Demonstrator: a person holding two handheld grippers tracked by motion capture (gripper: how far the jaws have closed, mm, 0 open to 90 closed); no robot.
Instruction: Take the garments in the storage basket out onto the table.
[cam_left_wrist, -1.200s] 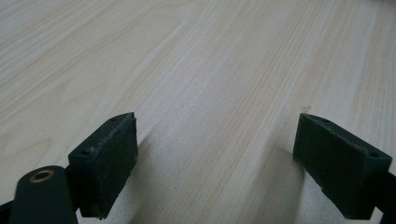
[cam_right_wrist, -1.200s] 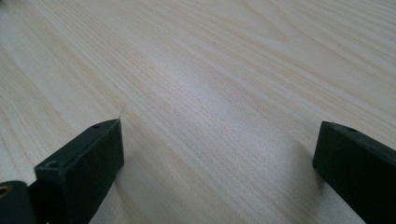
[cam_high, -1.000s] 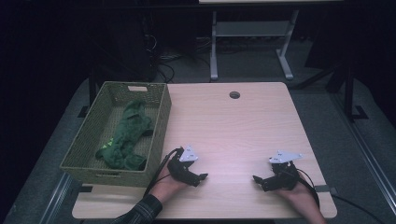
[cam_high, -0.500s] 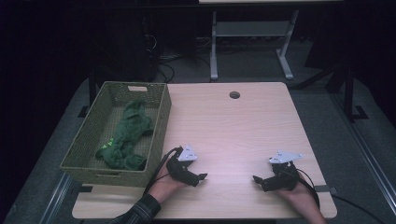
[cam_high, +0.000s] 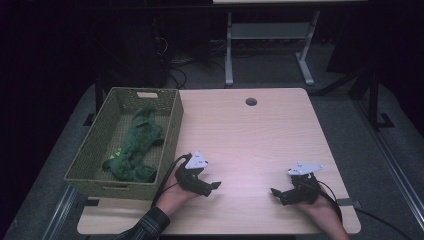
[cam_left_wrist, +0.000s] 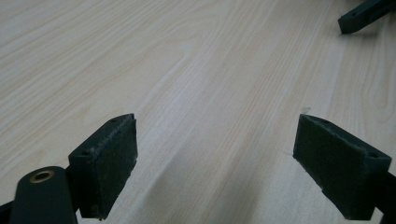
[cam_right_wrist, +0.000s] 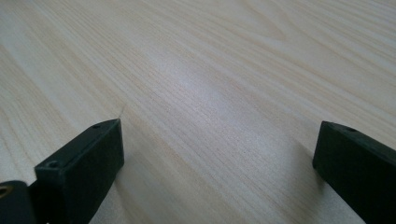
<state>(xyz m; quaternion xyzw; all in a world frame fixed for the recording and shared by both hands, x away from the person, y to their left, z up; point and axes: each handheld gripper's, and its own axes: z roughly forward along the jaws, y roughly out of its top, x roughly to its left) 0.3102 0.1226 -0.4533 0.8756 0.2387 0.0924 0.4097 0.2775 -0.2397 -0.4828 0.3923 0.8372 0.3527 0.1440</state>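
High view showed both grippers, left (cam_high: 216, 185) and right (cam_high: 273, 191), jaws apart and empty, beside the basket (cam_high: 172, 125) holding untouched green cloth (cam_high: 137, 145).

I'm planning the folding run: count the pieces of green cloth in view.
1, as far as it shows: a crumpled green cloth lying inside the woven basket at the table's left edge. The heap could hide a second piece; I can't tell.

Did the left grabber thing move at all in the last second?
No. In the high view the left gripper sits in the same spot beside the basket's near right corner as it did a second ago, resting on the table.
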